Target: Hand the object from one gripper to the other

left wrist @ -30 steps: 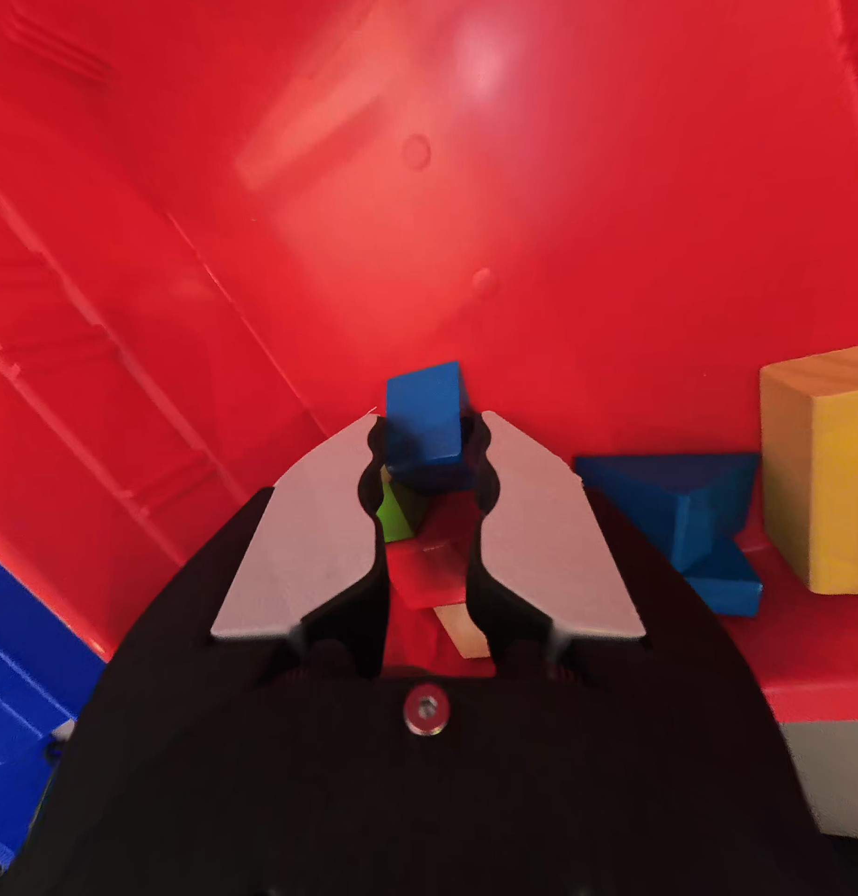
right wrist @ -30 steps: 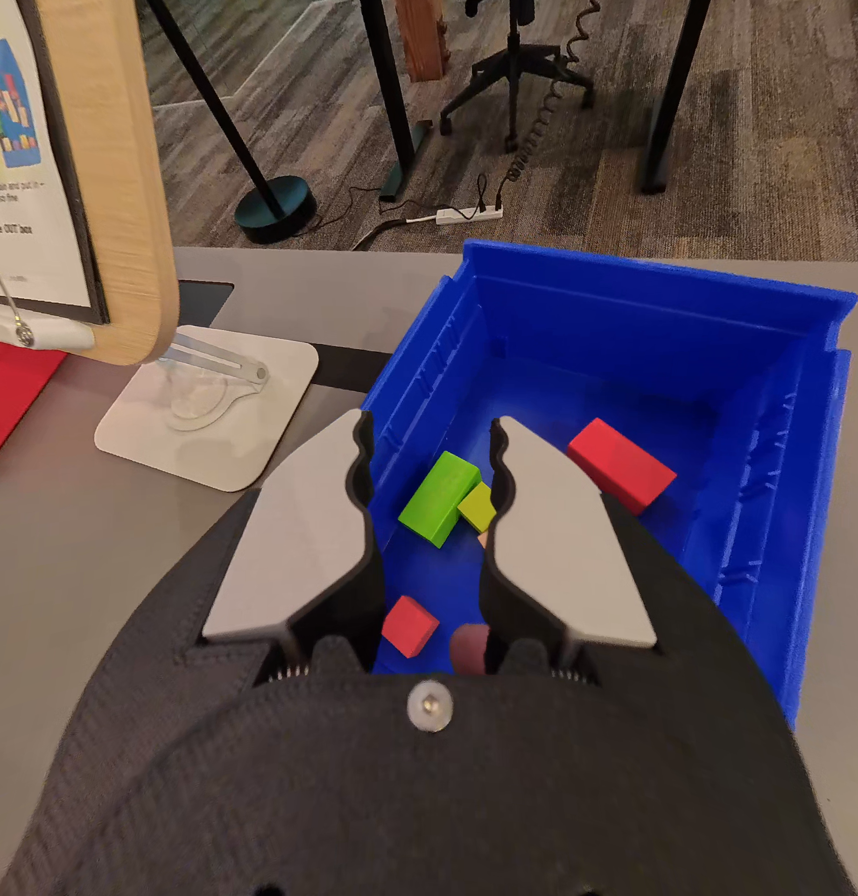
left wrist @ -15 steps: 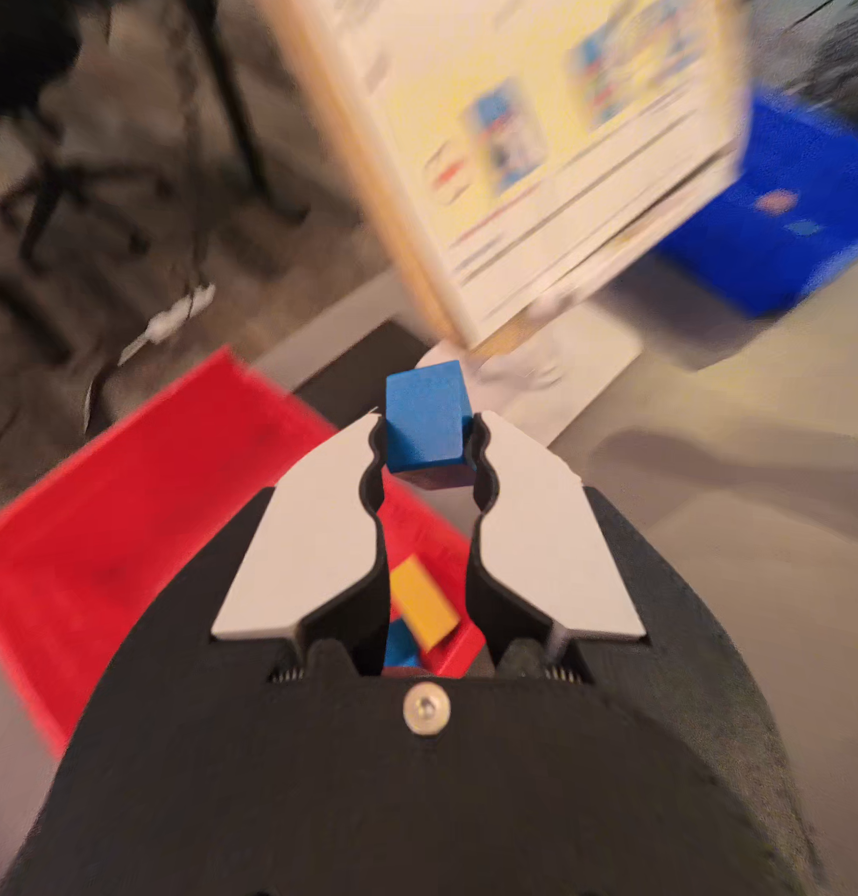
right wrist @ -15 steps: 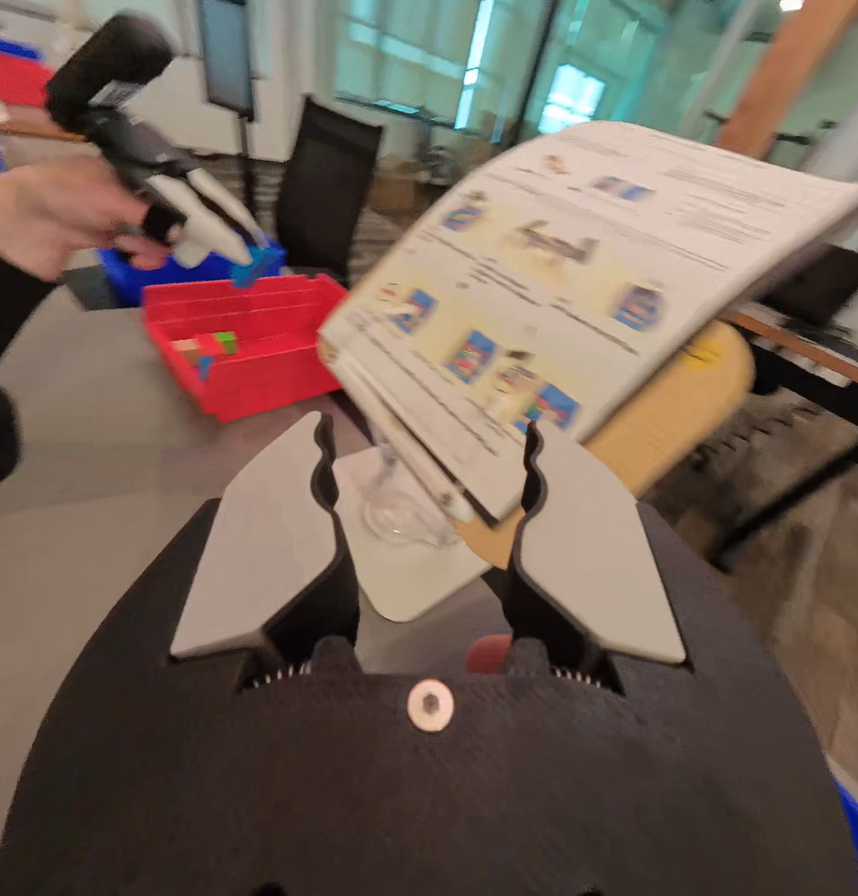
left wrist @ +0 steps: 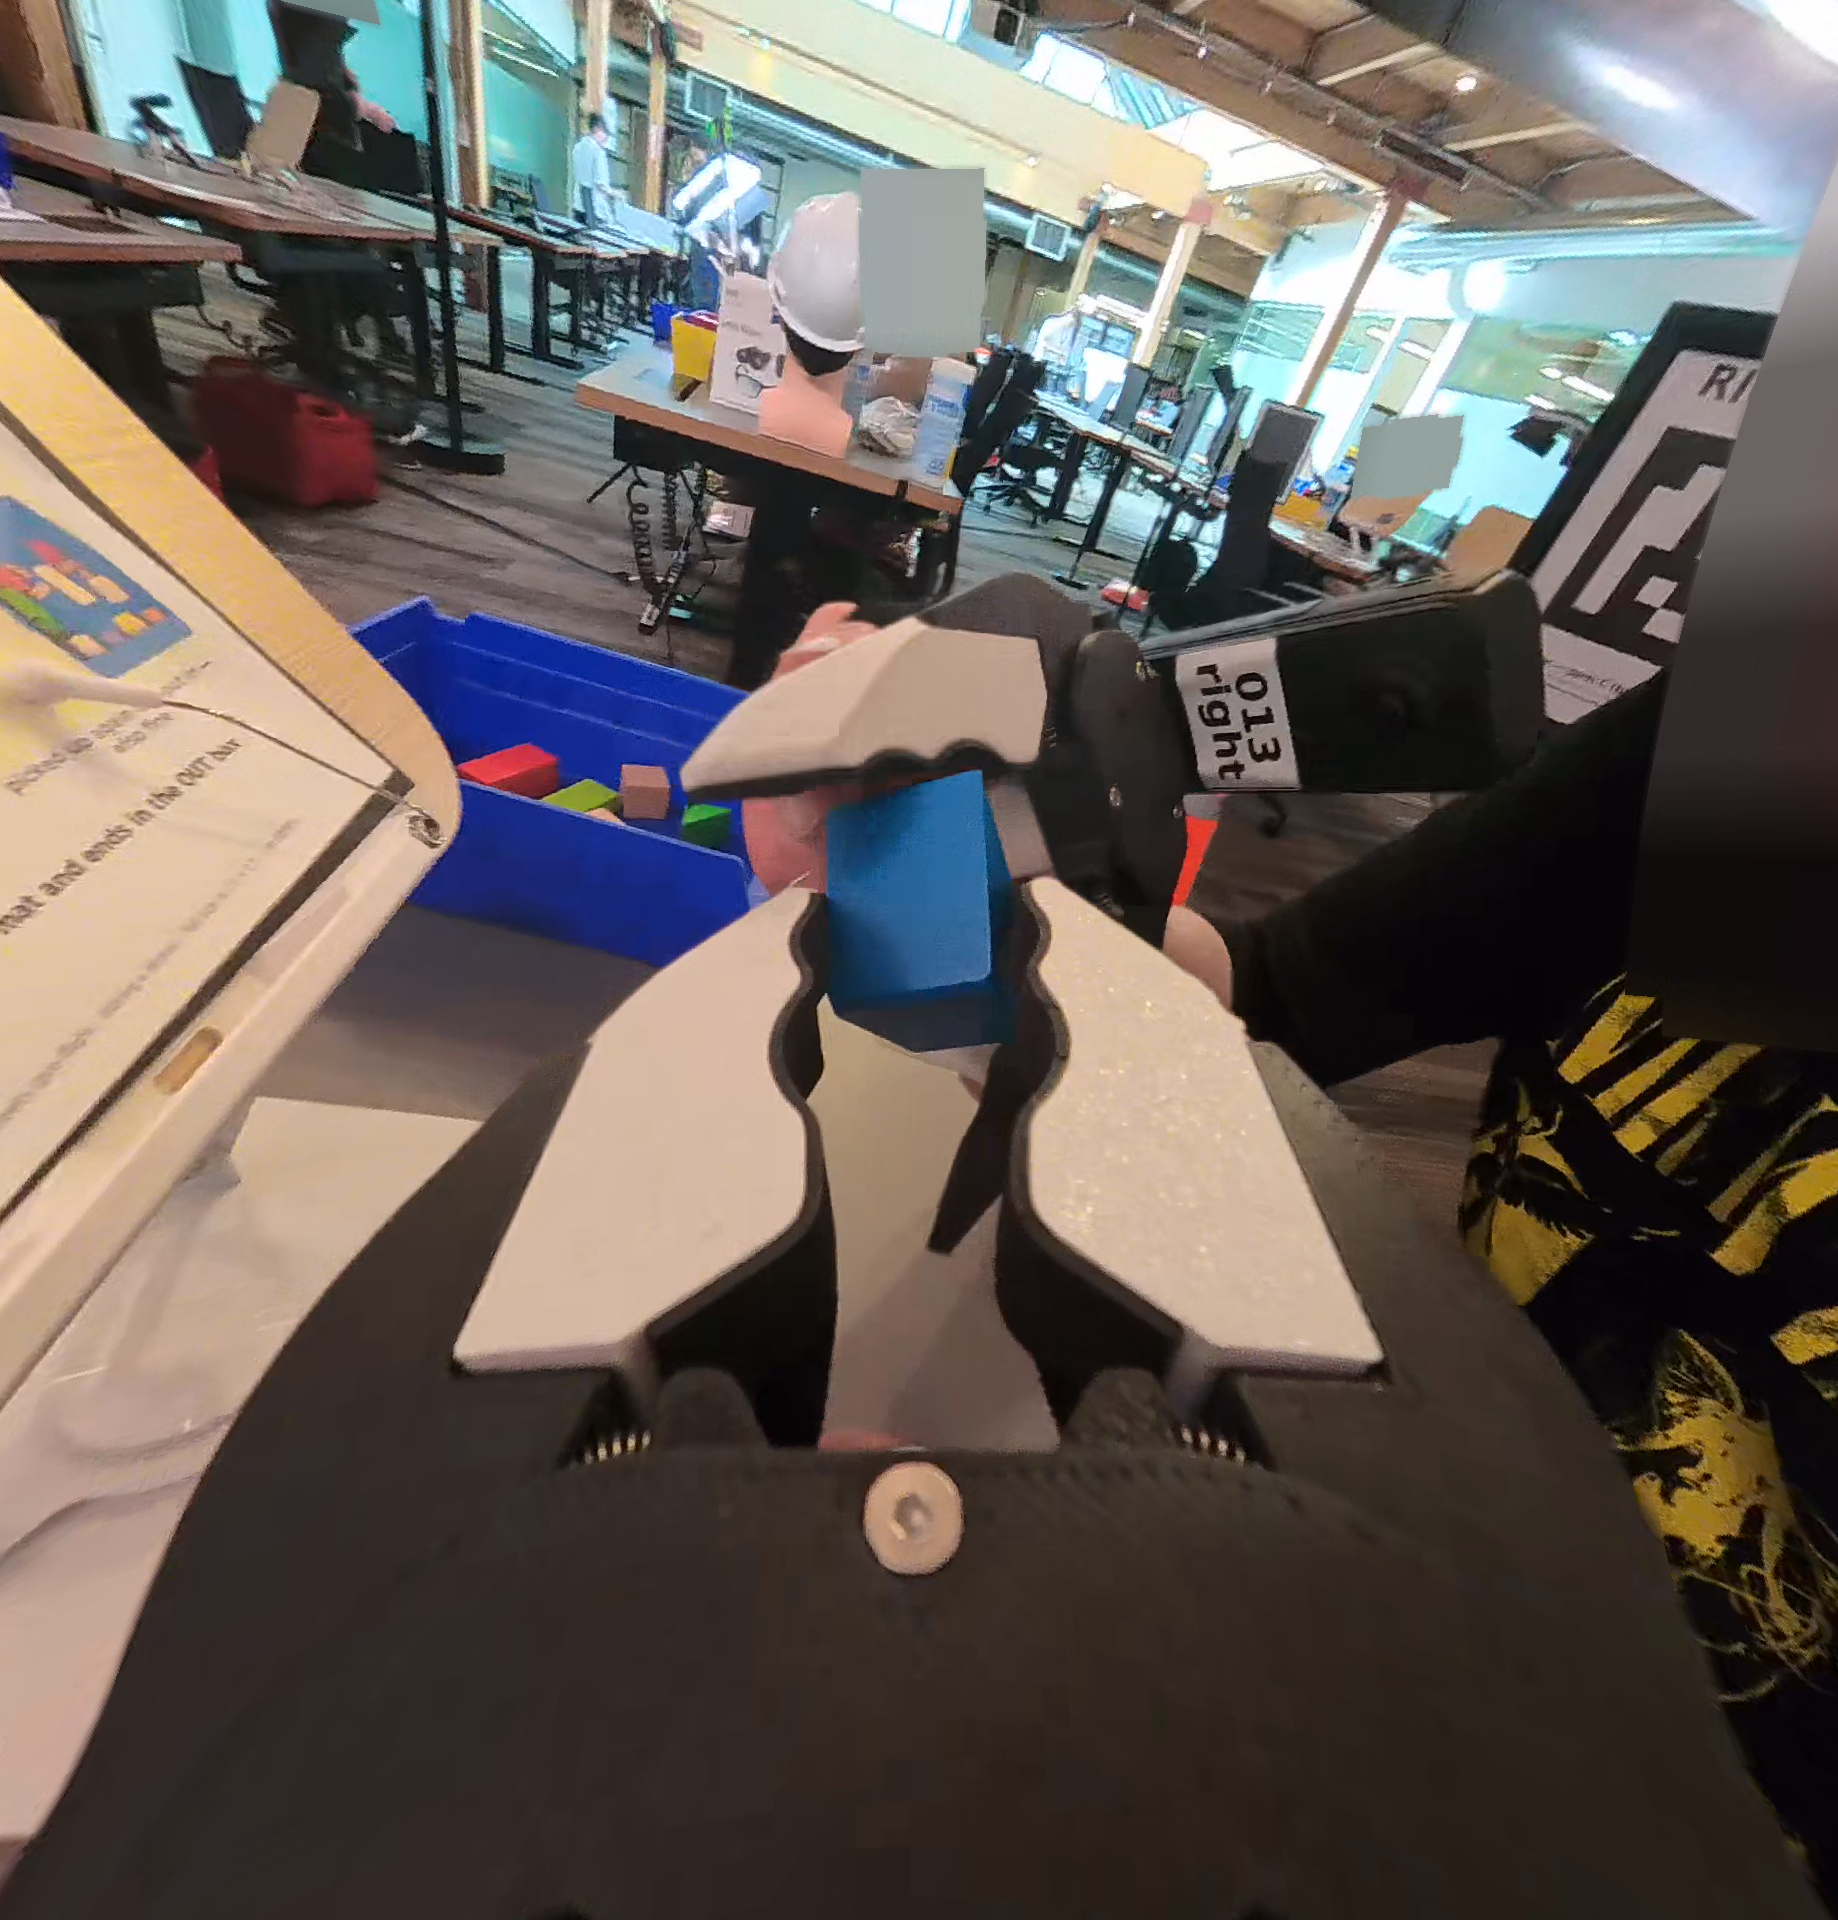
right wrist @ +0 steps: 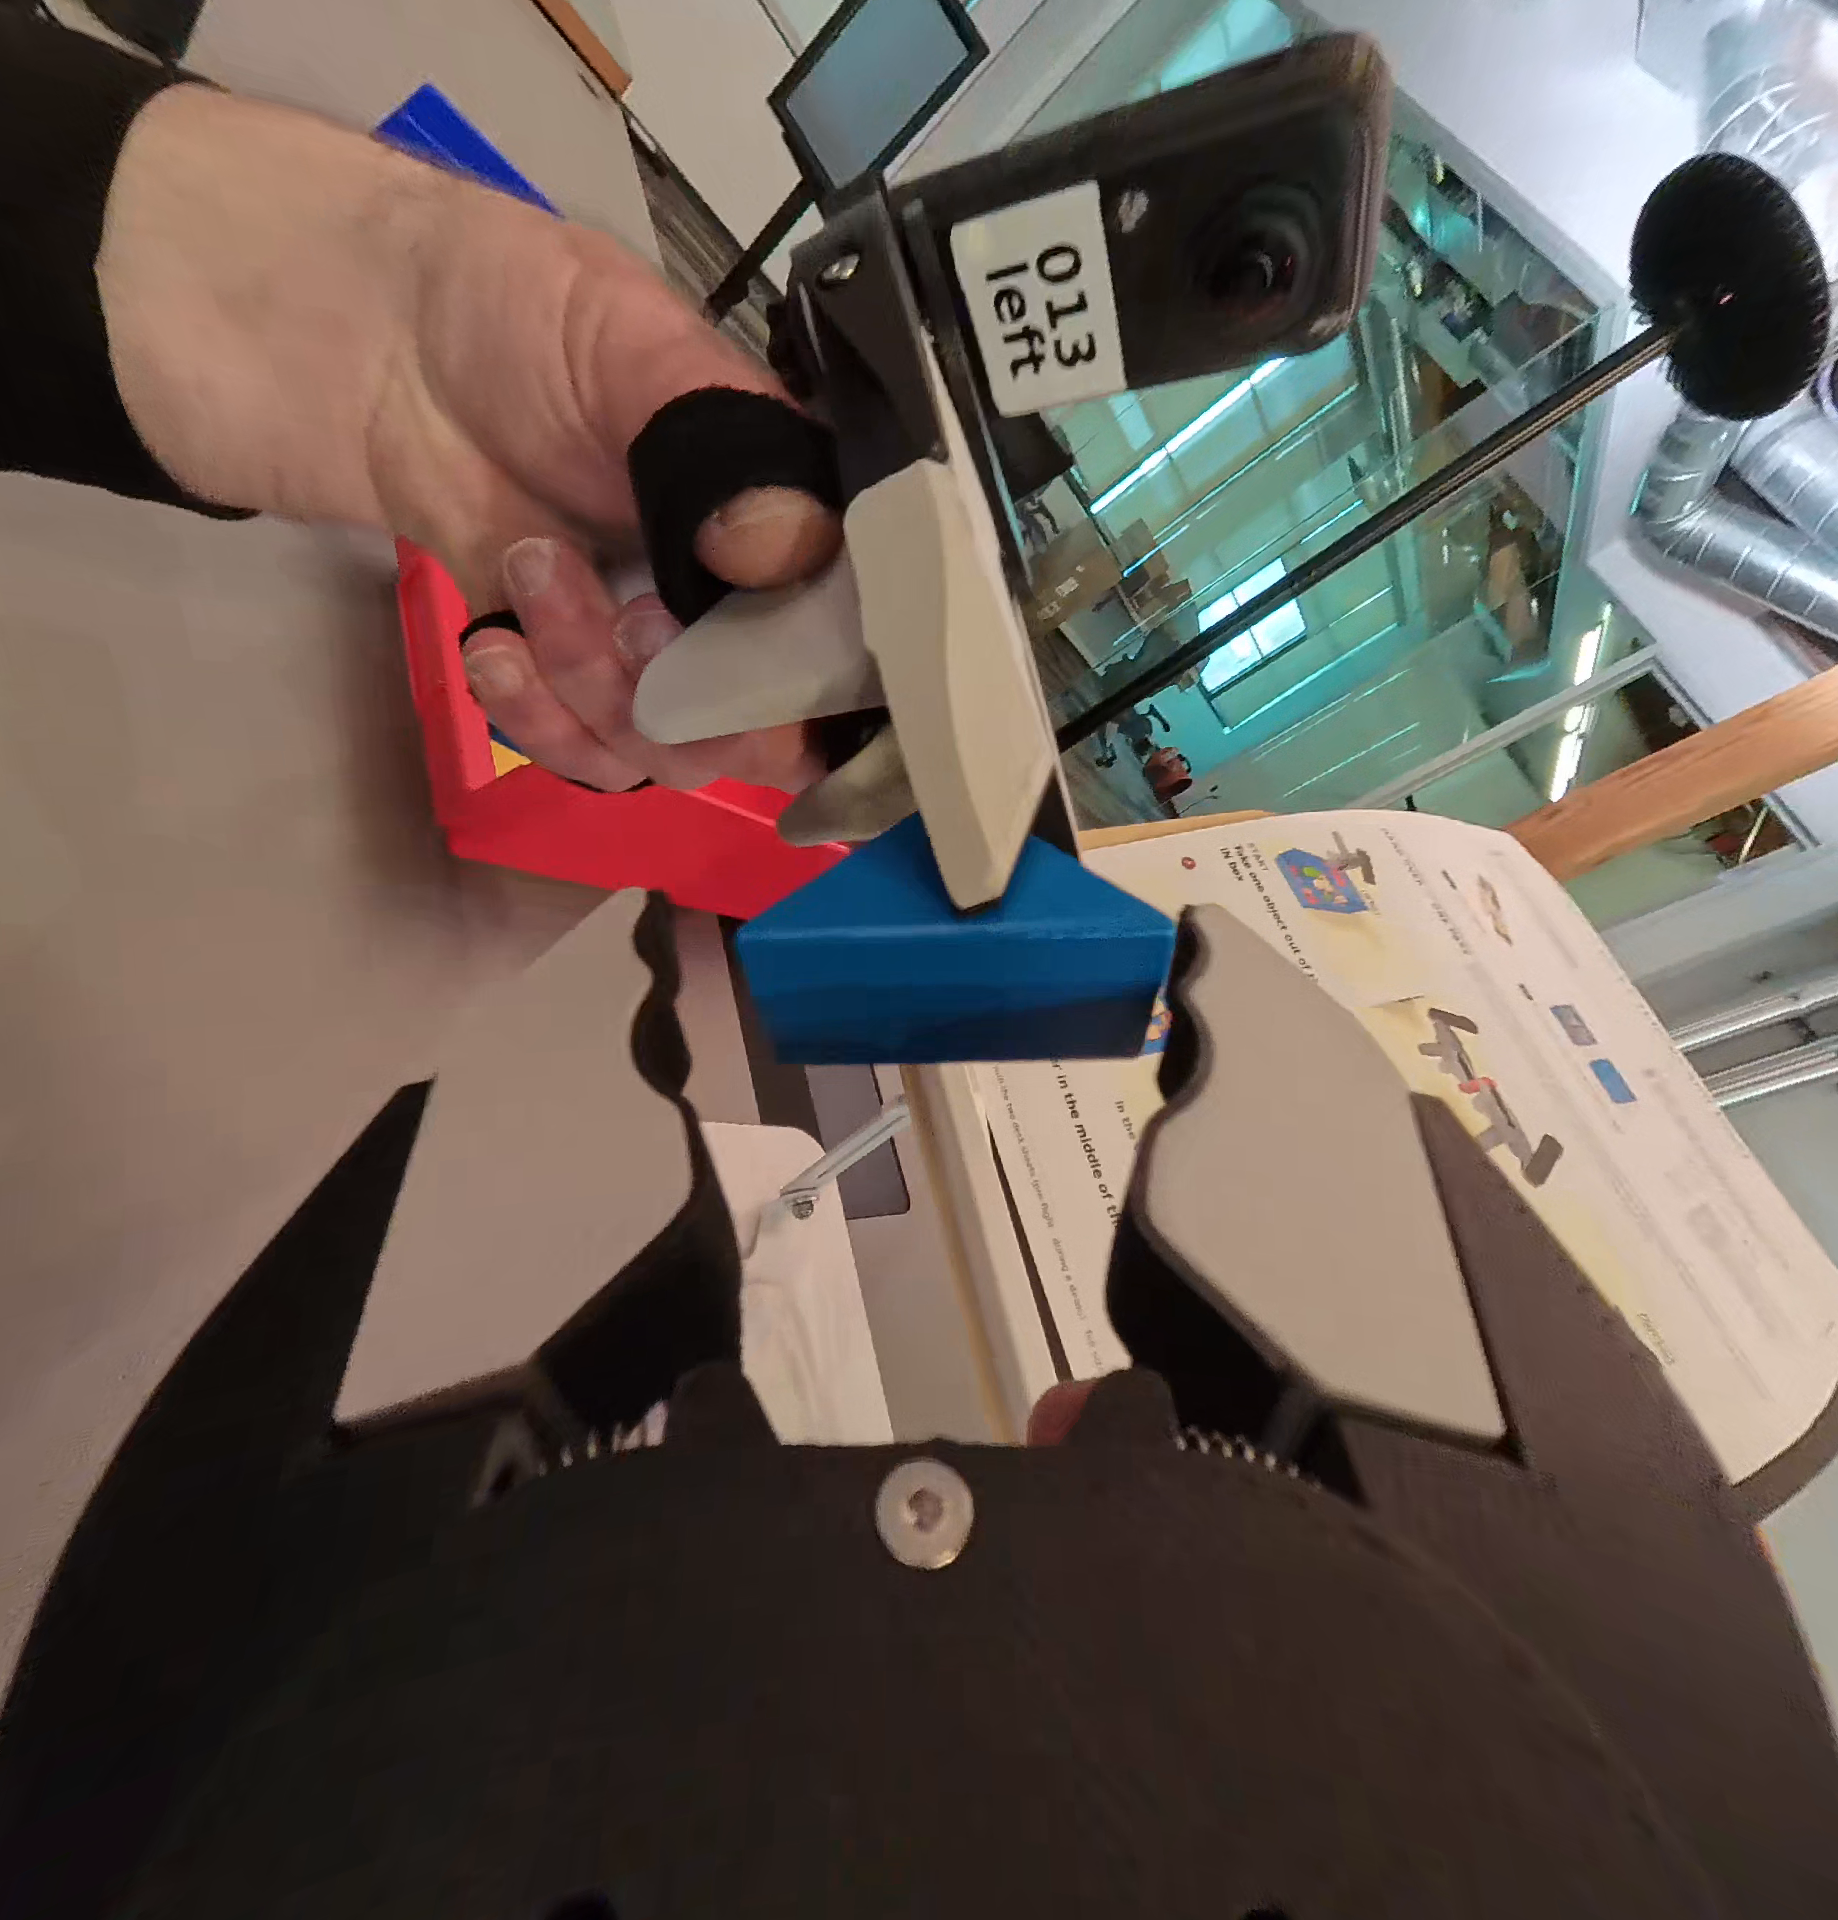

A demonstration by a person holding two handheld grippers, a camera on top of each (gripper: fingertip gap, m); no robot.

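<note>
Here the left gripper (left wrist: pixel 920 935) pinches the blue block (left wrist: pixel 910 909) aloft, so the right gripper's (right wrist: pixel 920 997) spread jaws can straddle it.

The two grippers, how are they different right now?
The left gripper has its fingers squeezed on the blue block; the right gripper has its fingers spread wide, with a gap on the left between finger and block. The left one holds the block's narrow sides, while the right one straddles its long way. Both have grey fingers on black bodies, and each is held in a person's hand.
</note>
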